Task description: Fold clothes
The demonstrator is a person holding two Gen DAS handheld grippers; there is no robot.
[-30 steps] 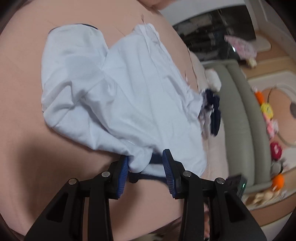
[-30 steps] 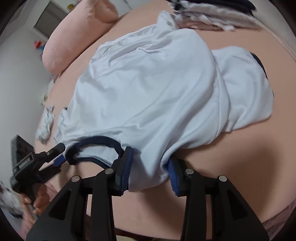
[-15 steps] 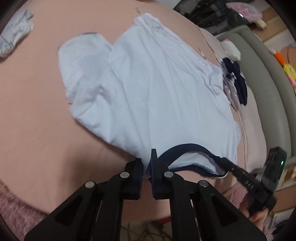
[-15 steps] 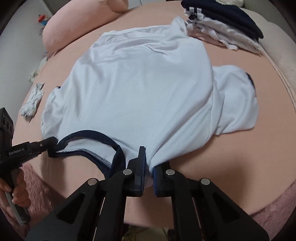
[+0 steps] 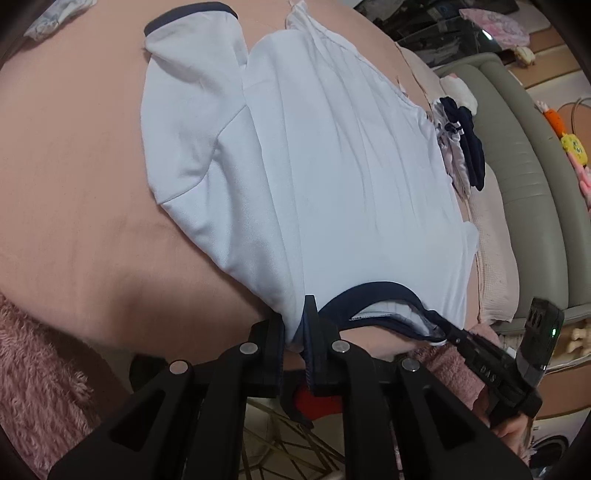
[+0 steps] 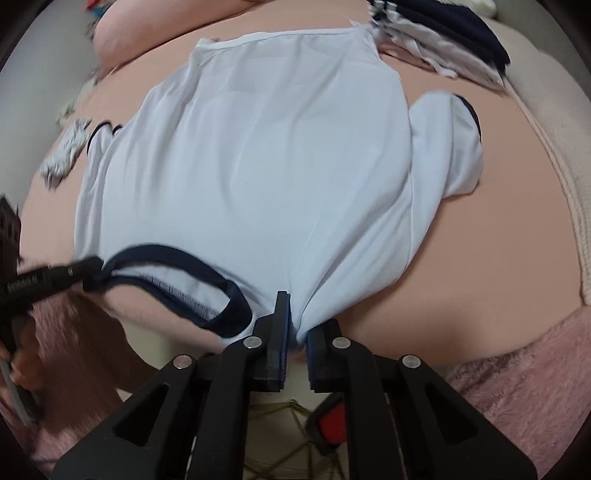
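Your left gripper [image 5: 295,328] pinches the shoulder of the white T-shirt [image 5: 332,184] beside its navy collar [image 5: 369,290]; your right gripper [image 6: 297,332] pinches the opposite shoulder, fabric bunched between the blue pads [image 6: 282,332]. The shirt is thin, smooth knit with navy-trimmed sleeves, spread flat and lightly creased on a peach bedsheet [image 5: 74,184]. A fuzzy pink blanket [image 6: 517,387] edges the near side. The left view alone shows a grey-green padded bed rail [image 5: 524,166] and toys beyond; the right view alone shows a pink pillow [image 6: 118,29]. Both show stacked folded clothes [image 6: 443,40] past the hem.
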